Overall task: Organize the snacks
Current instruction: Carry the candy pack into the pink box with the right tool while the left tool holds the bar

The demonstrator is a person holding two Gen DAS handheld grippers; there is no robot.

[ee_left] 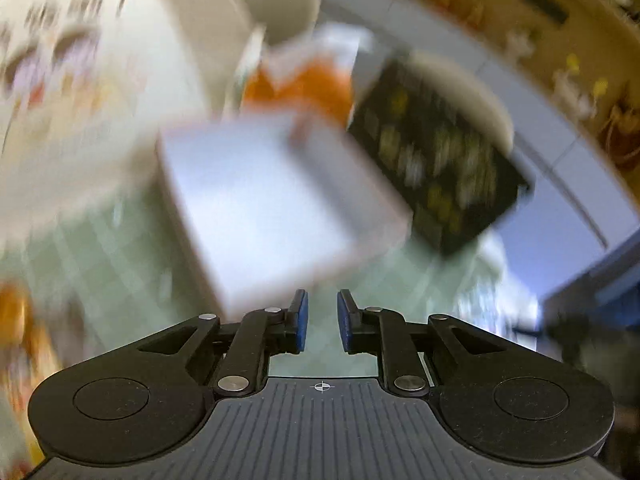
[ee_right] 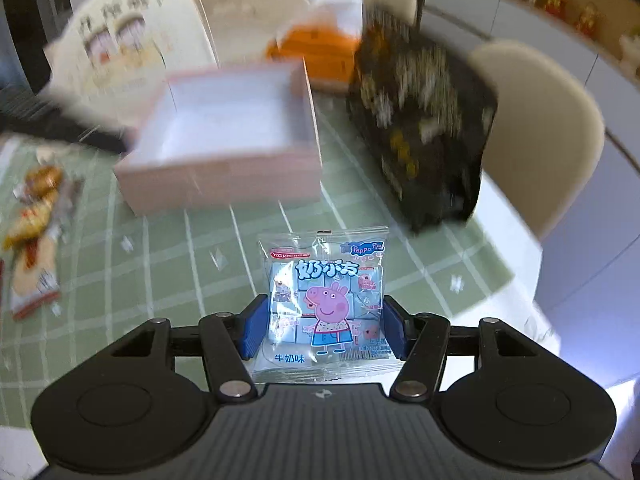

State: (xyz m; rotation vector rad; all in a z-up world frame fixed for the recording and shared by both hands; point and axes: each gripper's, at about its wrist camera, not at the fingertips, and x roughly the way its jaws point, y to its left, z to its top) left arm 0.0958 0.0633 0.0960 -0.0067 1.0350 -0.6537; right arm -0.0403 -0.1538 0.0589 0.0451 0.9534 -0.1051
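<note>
My right gripper (ee_right: 322, 326) is shut on a clear blue Peppa Pig snack packet (ee_right: 326, 300), held flat above the green checked tablecloth (ee_right: 168, 264). Ahead of it stands an open pink box (ee_right: 228, 140) with a white, empty inside. My left gripper (ee_left: 322, 320) is empty, its blue pads a narrow gap apart, just in front of the same box (ee_left: 272, 208). Both views are motion-blurred. Several wrapped snacks (ee_right: 34, 232) lie at the left on the cloth.
A black patterned bag (ee_right: 420, 120) stands right of the box, an orange and white carton (ee_right: 320, 48) behind it, and a large white printed bag (ee_right: 120, 44) at back left. Cream chairs (ee_right: 540, 128) stand beyond the table edge at right.
</note>
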